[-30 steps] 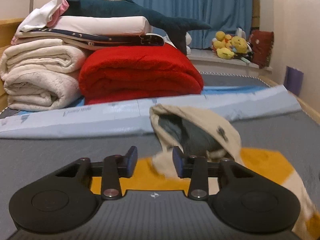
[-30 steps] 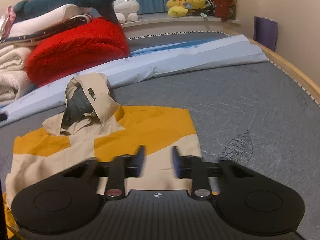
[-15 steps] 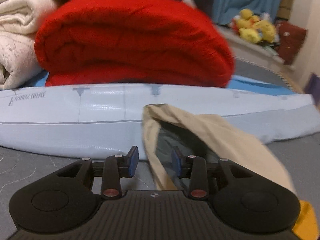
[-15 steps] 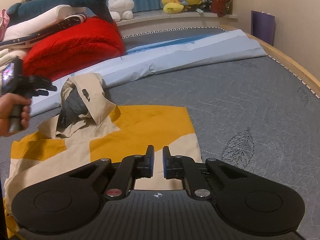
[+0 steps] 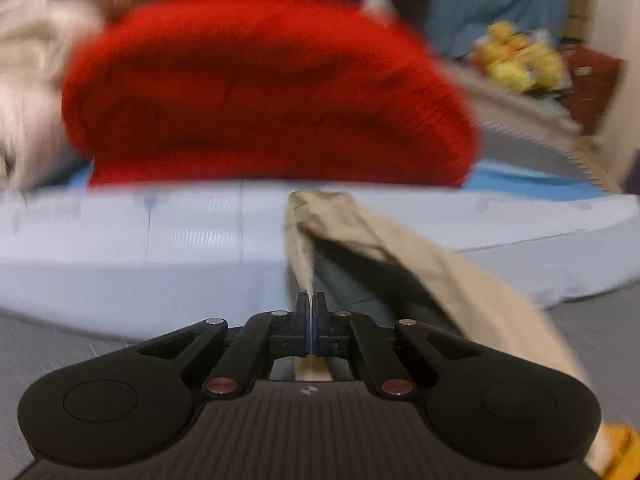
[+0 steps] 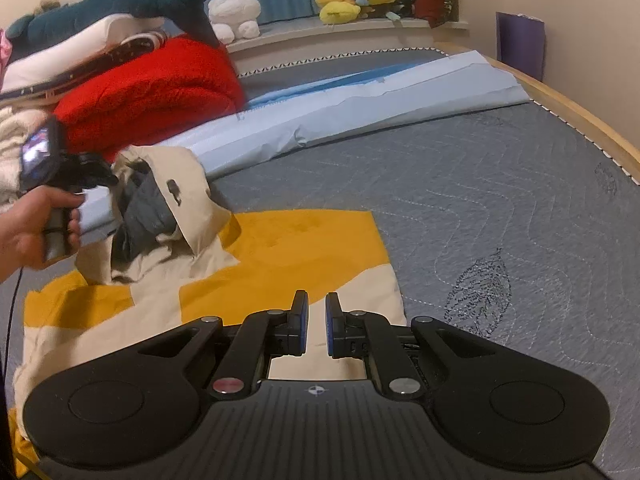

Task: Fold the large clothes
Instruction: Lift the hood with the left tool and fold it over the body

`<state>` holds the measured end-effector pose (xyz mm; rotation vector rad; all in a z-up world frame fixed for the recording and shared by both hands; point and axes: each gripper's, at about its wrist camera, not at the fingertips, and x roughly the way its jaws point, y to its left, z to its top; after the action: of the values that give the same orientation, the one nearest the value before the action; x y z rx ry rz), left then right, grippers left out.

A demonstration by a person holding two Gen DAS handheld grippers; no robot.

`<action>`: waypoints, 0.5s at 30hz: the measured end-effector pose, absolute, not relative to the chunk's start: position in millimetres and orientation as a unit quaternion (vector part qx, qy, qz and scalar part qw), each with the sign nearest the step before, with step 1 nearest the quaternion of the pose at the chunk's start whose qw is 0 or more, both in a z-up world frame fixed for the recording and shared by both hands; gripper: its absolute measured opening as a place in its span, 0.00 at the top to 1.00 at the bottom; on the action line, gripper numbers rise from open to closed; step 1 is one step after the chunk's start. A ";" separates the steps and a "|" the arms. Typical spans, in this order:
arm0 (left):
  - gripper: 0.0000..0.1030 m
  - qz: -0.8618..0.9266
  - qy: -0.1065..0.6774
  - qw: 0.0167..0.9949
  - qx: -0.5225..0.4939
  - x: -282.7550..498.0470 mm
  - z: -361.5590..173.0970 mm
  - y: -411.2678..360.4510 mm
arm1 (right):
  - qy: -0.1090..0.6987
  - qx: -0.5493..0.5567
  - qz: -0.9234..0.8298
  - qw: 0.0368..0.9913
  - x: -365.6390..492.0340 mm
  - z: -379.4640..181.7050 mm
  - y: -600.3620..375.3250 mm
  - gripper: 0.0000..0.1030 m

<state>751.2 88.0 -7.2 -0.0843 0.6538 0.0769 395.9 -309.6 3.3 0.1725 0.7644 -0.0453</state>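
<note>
Black plastic fills the near edge of both wrist views. Our right gripper hangs just above the near hem of the mustard-and-cream hooded cloth jacket, its jaws parted by a narrow gap with nothing between them. The jacket lies flat on the grey quilted mattress, body spread and hood toward the far side.

Farther out, our left gripper has its jaws pinched tight on the cream edge of the grey-lined hood. The right wrist view shows the same thing from the side: our left hand at the handle and the hood drawn up off the body of the jacket. The left view is blurred, so we cannot tell how much cloth sits in the pinch.

We judge the jacket soft, limp and light, and a single held edge will let the rest sag and trail. The lining looks smoother than the shell and may slip, so a hold should take both layers at a seam or hem. The near bottom corner looks like the natural place for the right gripper.

Beyond the hood lies a pale blue folded sheet, then a red folded fleece blanket.
</note>
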 end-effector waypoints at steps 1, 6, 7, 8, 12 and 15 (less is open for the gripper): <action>1.00 0.013 0.297 0.955 -0.020 730.5 10.9 79.0 | 0.370 0.089 -0.022 0.925 395.1 5.5 -310.4 0.92; 1.00 -0.151 0.156 0.963 0.157 546.1 71.7 23.4 | 0.348 0.119 -0.024 0.929 389.0 19.3 -314.3 0.92; 1.00 -0.182 0.152 0.954 0.185 506.7 68.3 17.2 | 0.341 0.126 -0.024 0.931 387.1 22.9 -315.5 0.92; 0.99 -0.204 0.168 0.942 0.205 467.7 59.0 13.8 | 0.332 0.132 -0.026 0.934 385.2 26.5 -316.9 0.91; 0.95 -0.220 0.295 0.915 0.165 375.6 24.6 30.8 | 0.301 0.161 -0.027 0.940 379.4 37.8 -326.2 0.71; 0.94 -0.177 0.292 0.935 0.098 344.7 43.4 47.3 | 0.288 0.180 -0.017 0.940 376.0 42.1 -331.4 0.71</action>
<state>344.7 47.3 43.4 0.2009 0.5980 -0.3611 376.0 -331.4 42.1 0.3679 0.5869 -0.0338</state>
